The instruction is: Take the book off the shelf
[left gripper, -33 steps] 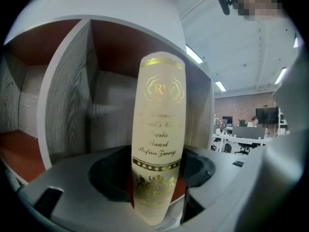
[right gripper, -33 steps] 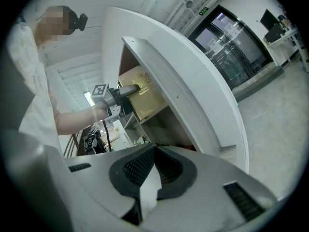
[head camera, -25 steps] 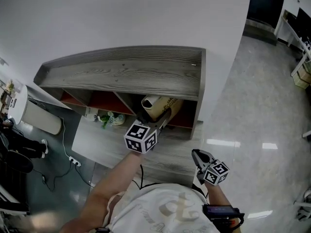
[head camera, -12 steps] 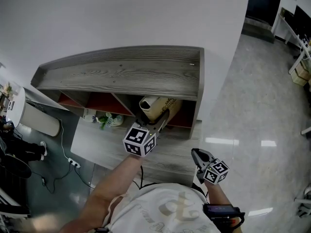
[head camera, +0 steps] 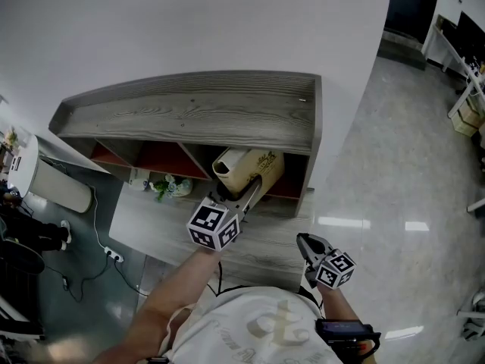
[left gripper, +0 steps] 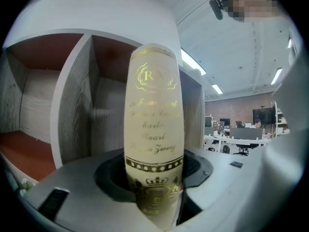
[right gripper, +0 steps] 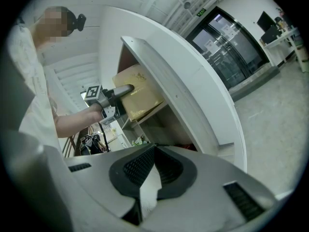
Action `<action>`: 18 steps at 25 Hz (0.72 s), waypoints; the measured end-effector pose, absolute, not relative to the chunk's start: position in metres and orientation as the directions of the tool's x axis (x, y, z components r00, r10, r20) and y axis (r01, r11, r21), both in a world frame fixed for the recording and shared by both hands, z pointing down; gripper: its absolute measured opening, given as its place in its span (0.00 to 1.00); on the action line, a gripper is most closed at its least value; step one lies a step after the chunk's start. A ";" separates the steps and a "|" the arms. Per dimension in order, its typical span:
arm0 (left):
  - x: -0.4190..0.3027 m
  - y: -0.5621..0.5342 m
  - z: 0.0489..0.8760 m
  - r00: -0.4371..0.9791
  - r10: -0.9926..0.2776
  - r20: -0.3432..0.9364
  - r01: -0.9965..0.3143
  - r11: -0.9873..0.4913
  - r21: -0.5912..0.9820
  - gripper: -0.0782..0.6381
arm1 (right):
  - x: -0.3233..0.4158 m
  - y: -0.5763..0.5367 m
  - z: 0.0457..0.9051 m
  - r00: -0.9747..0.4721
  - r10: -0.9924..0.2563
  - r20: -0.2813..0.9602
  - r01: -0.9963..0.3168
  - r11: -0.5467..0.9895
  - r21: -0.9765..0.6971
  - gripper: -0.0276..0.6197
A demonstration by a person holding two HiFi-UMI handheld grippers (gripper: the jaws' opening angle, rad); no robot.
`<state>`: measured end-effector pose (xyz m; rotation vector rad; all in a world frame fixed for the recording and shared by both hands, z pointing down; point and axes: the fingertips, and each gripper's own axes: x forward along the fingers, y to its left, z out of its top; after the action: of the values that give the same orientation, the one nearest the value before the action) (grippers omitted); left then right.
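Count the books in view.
1: a cream book, between the left gripper's jaws, which have just been closing on it, at the shelf's right-hand compartment. Others may be hidden inside.

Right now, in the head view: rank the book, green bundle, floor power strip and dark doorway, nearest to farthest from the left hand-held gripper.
1. Book, gripped by the left hand-held gripper, right compartment.
2. Green bundle, on the shelf, further left.
3. Power strip, on the floor, far left.
4. Dark doorway, top right, across the room.

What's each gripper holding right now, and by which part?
The left gripper holds the book at the lower end of its spine. Its jaws have just been closing and now press on both covers. The right gripper is shut and empty.
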<state>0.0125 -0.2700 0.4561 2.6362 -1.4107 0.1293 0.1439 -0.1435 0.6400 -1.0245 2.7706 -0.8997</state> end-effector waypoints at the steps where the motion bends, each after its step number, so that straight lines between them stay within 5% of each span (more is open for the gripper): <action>1: 0.011 -0.267 0.456 0.554 -0.820 0.146 -0.833 -0.546 0.093 0.44 | 0.143 -0.142 0.639 -0.779 -0.610 0.146 -0.580 0.611 -0.539 0.05; 18: -0.028 -0.213 0.459 0.554 -0.822 0.128 -0.830 -0.535 0.156 0.44 | 0.108 -0.123 0.630 -0.804 -0.575 0.153 -0.561 0.646 -0.518 0.05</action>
<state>-0.0279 -0.2135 0.4587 2.5899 -1.3943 0.0579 0.1076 -0.1231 0.6301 -0.9751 2.8272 -0.8757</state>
